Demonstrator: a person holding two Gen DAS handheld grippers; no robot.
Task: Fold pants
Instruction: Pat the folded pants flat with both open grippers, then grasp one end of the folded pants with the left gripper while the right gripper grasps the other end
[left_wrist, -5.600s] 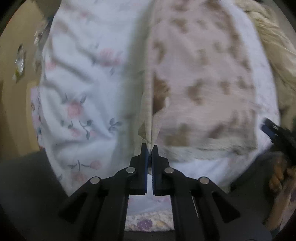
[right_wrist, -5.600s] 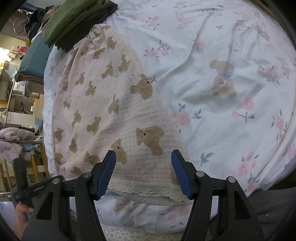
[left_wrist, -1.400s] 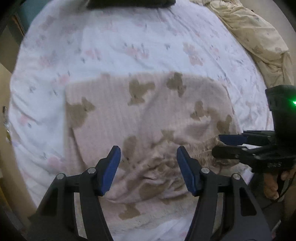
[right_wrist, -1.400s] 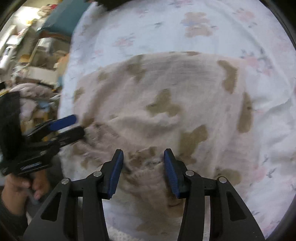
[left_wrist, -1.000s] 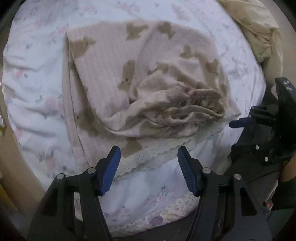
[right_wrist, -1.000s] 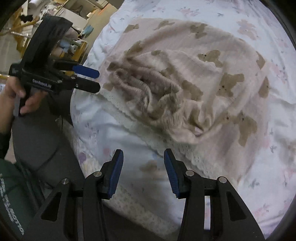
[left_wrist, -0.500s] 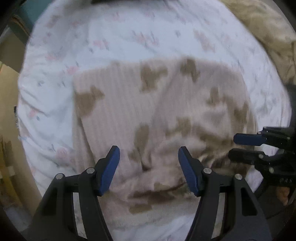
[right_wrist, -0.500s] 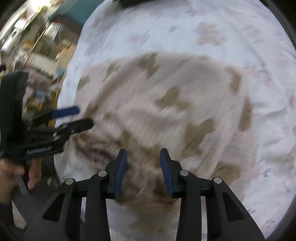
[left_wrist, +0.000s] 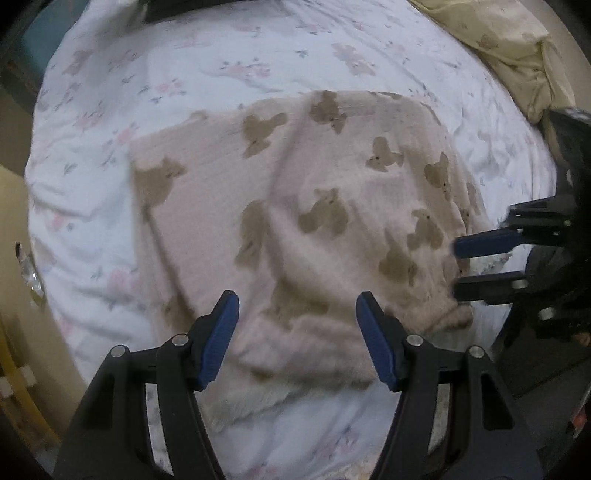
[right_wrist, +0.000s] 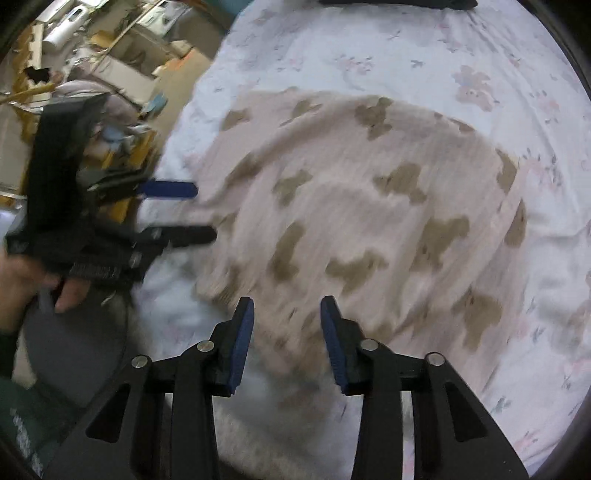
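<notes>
Both wrist views overlook the pants (left_wrist: 303, 221) closely.

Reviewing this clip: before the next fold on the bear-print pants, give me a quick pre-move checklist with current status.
1. Left gripper jaws open, holding nothing: ok.
2. Right gripper jaws open, holding nothing: ok.
3. Pants lying folded on the floral bedsheet: ok.
4. Near edges aligned: not ok; the lace hem sticks out below the top layer.
5. Top layer smooth: not ok; a crease runs across it and the near edge is bunched.
6. Exact grip points: cannot tell; both views are motion-blurred.
</notes>
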